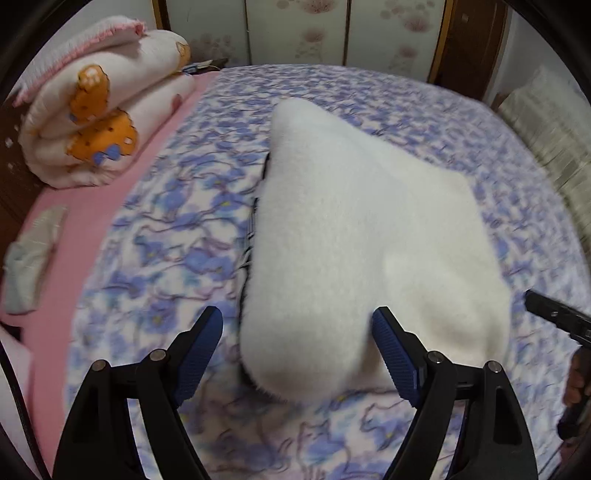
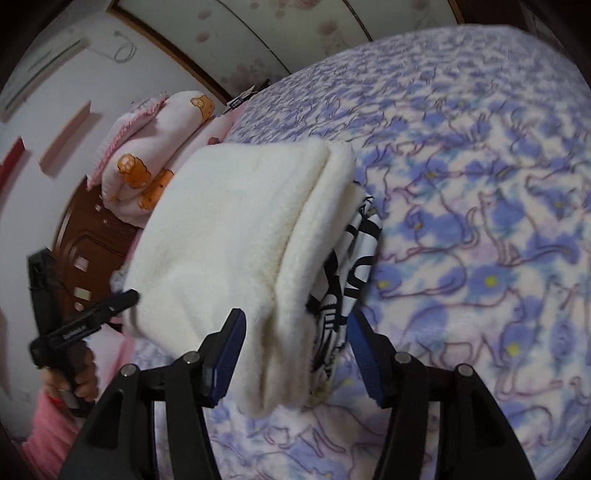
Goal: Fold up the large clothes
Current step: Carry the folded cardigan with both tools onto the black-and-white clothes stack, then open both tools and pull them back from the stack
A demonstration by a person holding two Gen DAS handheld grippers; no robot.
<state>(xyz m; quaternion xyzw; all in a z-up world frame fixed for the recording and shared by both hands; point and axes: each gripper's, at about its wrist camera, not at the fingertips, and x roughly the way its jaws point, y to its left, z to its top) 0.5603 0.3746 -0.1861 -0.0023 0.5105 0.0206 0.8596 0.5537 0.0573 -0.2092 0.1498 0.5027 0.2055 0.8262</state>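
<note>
A folded white fleece garment lies on the blue-flowered blanket. Its near end sits between the wide-apart blue pads of my left gripper, which is open; neither pad presses on it. In the right wrist view the same garment shows stacked white layers over a black-and-white patterned layer. My right gripper straddles its near edge, with the jaws apart and not clamped on the cloth. One finger of the left gripper shows beside the garment's left side, and a finger of the right gripper shows at its right side.
A rolled pink blanket with orange bears sits at the back left on a pink sheet, beside a small grey folded cloth. A brown wooden headboard stands behind it. Flowered panels close off the far side of the bed.
</note>
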